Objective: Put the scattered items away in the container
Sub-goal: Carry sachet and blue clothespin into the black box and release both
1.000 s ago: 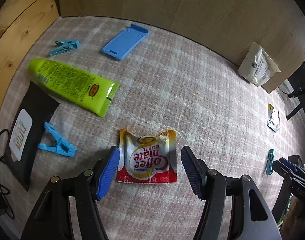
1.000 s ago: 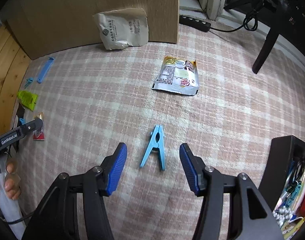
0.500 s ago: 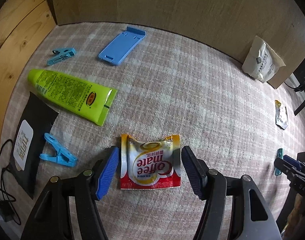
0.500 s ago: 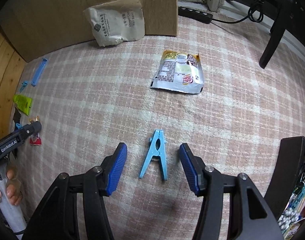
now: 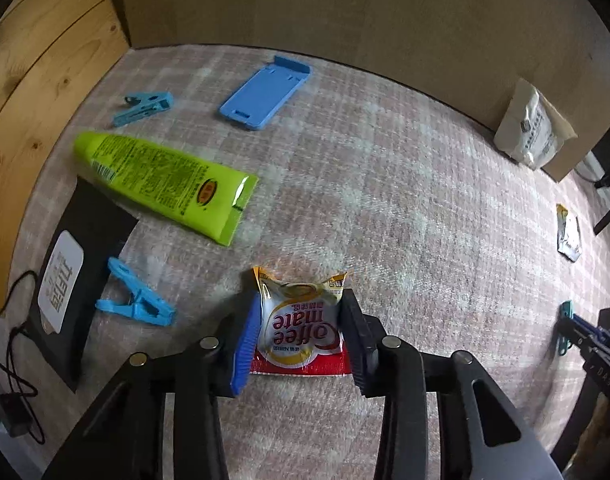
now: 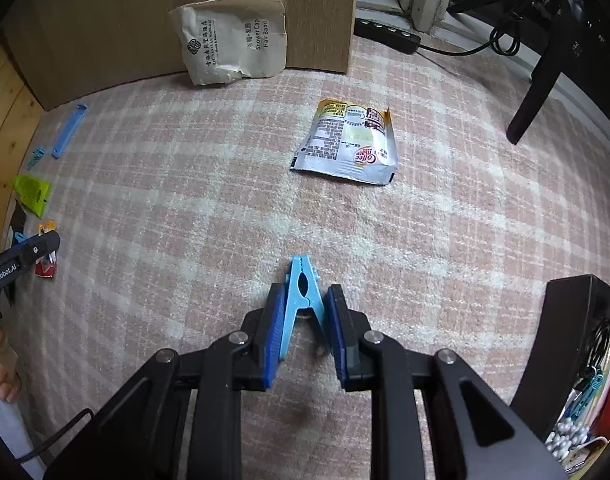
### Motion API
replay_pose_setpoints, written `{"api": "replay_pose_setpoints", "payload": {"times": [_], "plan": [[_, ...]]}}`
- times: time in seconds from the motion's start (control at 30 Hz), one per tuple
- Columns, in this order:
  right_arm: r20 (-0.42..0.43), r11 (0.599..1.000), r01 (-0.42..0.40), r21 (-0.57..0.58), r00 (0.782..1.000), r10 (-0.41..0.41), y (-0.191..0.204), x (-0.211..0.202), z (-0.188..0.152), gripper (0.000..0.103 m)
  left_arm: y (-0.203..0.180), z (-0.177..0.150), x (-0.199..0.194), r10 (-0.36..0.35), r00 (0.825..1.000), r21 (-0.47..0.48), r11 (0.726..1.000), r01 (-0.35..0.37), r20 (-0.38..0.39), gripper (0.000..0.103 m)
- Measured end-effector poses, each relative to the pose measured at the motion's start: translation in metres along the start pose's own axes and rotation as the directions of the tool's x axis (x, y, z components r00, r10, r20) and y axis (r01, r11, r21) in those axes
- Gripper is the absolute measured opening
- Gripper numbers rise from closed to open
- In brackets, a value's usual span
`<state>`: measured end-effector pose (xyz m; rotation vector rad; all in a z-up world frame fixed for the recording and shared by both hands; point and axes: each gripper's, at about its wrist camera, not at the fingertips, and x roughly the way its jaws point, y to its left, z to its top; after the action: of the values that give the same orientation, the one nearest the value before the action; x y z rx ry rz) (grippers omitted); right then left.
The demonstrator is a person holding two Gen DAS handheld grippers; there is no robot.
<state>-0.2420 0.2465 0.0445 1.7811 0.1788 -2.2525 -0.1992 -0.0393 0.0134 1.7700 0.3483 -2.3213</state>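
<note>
A red and white Coffee mate sachet (image 5: pixel 301 332) lies on the checked carpet. My left gripper (image 5: pixel 301 300) is closing on it, and both pads press its sides so that it bulges. A light blue clothespin (image 6: pixel 303 276) lies on the carpet with its legs between the pads of my right gripper (image 6: pixel 305 292), which is closing and touches both legs. The black container (image 6: pixel 573 320) stands at the right edge, with small items inside. The left gripper (image 6: pixel 33 252) also shows at the far left of the right wrist view.
On the carpet lie a green tube (image 5: pixel 165 180), a blue phone stand (image 5: pixel 265 96), two more blue clothespins (image 5: pixel 143 106) (image 5: pixel 135 304) and a black packet (image 5: pixel 77 264). A second sachet (image 6: pixel 349 144) and a white packet (image 6: pixel 233 40) lie further off. A chair leg (image 6: pixel 541 80) stands at the back right.
Both grippers' jaws have narrowed: the left onto the sachet, which now bulges, and the right onto the clothespin's legs. Neither hand has shifted much.
</note>
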Motion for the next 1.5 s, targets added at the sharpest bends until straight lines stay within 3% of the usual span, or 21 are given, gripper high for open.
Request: {"api": "replay_pose_setpoints", "payload": {"times": [0.43,0.63,0.73,0.9,1.13,1.5], "plan": [[0.069,1.0,-0.008,-0.005,0.998,0.009,0.003,-0.039,-0.002,0.021,-0.026,-0.018,-0.042,-0.036,0.997,0.047,0.998,0.033,0.071,0.036],[0.103,1.0,-0.019,0.02,0.995,0.017,0.006,-0.059,-0.025,0.021,-0.057,0.011,-0.065,-0.082,0.992,0.113,0.991,0.071,0.097,0.036],[0.127,0.999,-0.019,0.04,0.992,0.014,-0.006,-0.074,-0.033,0.021,-0.059,-0.009,-0.079,-0.107,0.989,0.15,0.985,0.091,0.106,0.036],[0.169,0.997,-0.023,0.079,0.986,0.009,-0.028,-0.099,-0.057,0.021,-0.099,-0.038,-0.105,-0.148,0.982,0.218,0.969,0.12,0.116,0.036],[0.203,0.989,-0.014,0.149,0.979,-0.016,-0.072,-0.134,-0.101,0.021,-0.172,-0.079,-0.132,-0.22,0.971,0.336,0.925,0.178,0.092,0.036],[0.233,0.947,0.025,0.321,0.967,-0.104,-0.19,-0.19,-0.174,0.016,-0.312,-0.152,-0.153,-0.316,0.948,0.53,0.808,0.257,0.021,0.036]]}}
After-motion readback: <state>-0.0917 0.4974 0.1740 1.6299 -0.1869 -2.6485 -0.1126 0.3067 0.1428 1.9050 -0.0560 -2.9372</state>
